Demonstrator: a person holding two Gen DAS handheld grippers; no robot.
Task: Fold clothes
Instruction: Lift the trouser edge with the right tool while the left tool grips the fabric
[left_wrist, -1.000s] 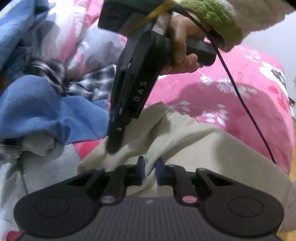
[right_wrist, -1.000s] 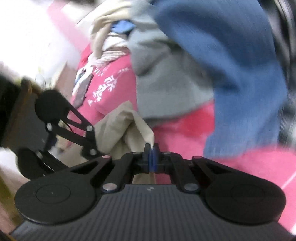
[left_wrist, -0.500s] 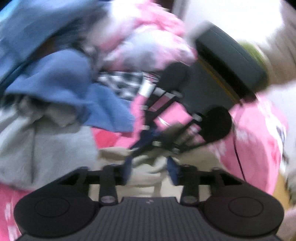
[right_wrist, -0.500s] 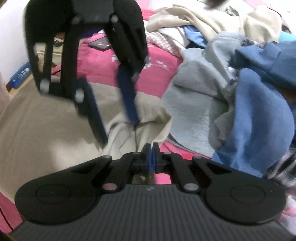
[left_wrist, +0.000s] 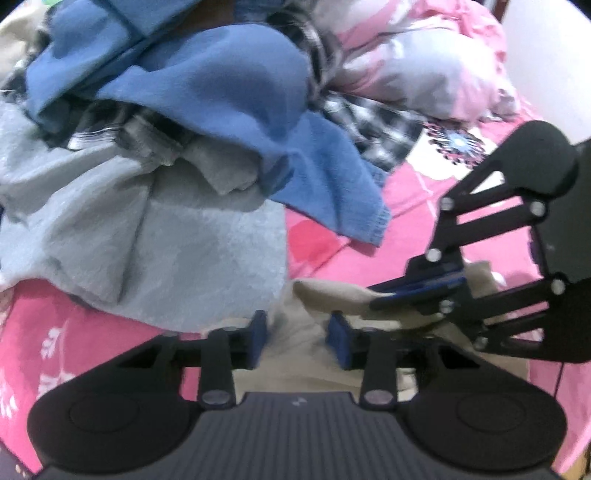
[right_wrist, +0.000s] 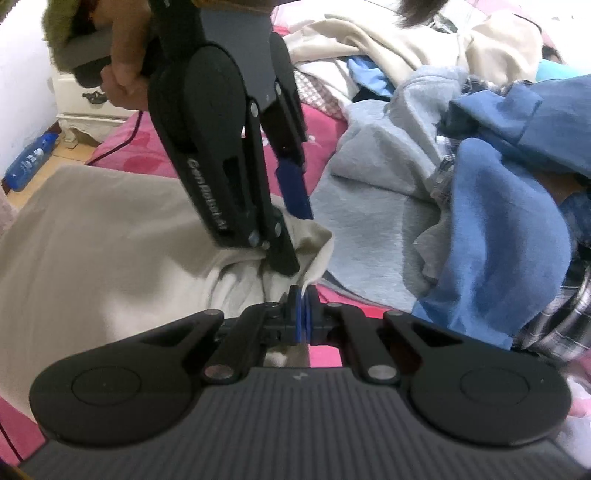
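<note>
From my right wrist view, a blue bottle lies on the floor at far left, below a white cabinet; its label is too small for me to read. The beige garment I'm folding is spread over the near left part of the pink floral bedspread, running up to its left edge. My left gripper comes down onto that cloth, held by a hand. Its jaws are spread, one blue pad raised off the fabric, the other finger pressing into a bunched fold. White lettering on its side reads something like "GenRobot.AI". My right gripper has its jaws pressed together, pinching a corner of the beige garment between the blue pads.

Further right on the bedspread lie a grey sweatshirt, then a blue garment and some plaid cloth towards the right edge. A cream garment is heaped at the far side.

From the left wrist, my left gripper straddles the beige fabric, and the right gripper clamps it just beside.
</note>
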